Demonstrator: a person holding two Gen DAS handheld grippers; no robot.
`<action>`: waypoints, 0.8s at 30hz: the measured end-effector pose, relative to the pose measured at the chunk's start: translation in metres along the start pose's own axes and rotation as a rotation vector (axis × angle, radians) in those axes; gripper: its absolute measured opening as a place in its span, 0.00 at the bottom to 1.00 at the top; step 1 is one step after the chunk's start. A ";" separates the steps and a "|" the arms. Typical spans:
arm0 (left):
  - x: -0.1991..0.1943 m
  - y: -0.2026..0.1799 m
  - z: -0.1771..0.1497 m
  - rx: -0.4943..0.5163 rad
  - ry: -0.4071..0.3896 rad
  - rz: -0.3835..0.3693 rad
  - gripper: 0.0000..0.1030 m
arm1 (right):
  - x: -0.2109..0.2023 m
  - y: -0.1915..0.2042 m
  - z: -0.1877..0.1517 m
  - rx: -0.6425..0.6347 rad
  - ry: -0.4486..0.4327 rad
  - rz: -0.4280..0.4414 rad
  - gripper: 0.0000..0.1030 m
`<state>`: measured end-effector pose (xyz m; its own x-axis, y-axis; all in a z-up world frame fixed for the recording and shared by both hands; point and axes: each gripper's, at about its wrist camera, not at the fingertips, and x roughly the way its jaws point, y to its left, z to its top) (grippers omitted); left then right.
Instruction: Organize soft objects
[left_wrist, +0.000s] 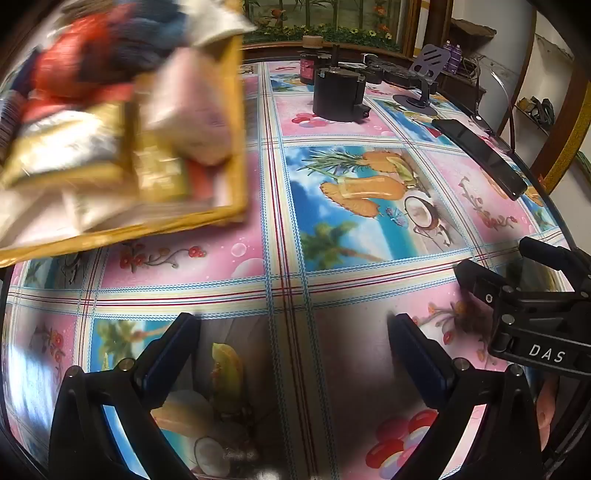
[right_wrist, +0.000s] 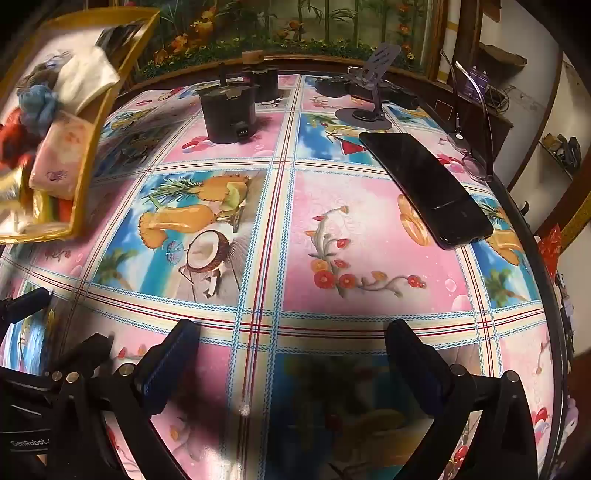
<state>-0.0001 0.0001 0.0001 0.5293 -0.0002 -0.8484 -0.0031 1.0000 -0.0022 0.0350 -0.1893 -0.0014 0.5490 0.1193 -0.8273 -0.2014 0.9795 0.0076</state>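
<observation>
Yellow tray (right_wrist: 83, 177) heaped with soft objects sits at the table's far-left part: white folded cloth (right_wrist: 86, 79), blue yarn-like wad (right_wrist: 38, 101), pink packet (right_wrist: 61, 155), red fabric (right_wrist: 9, 140). In the left wrist view the tray (left_wrist: 236, 122) is blurred and looks tilted, its near corner well above the tablecloth (left_wrist: 332, 236); whether it rests or is lifted, cannot tell. Its long axis runs away from the viewer, toward the far edge.

Left gripper (left_wrist: 293, 321) spread wide, nothing between the fingers, pointing steeply down at bare cloth. Right gripper (right_wrist: 291, 326) likewise wide and empty.

The tray lies up-left of both claws; the left one is nearer, so it likely reaches first. Phone (right_wrist: 424, 184) and black canister (right_wrist: 229, 114) stand off to the right, clear.
</observation>
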 end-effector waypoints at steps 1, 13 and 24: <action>0.000 0.000 0.000 0.002 -0.001 0.004 1.00 | 0.000 0.000 0.000 0.002 0.005 0.004 0.99; -0.002 0.000 0.000 0.000 0.000 0.000 1.00 | 0.001 0.000 0.000 0.000 0.002 0.000 0.99; -0.001 0.001 0.003 0.000 0.002 0.001 1.00 | 0.002 -0.001 0.001 0.000 0.001 0.000 0.99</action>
<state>0.0021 0.0012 0.0027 0.5278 0.0003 -0.8494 -0.0037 1.0000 -0.0020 0.0371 -0.1895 -0.0024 0.5485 0.1189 -0.8276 -0.2013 0.9795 0.0073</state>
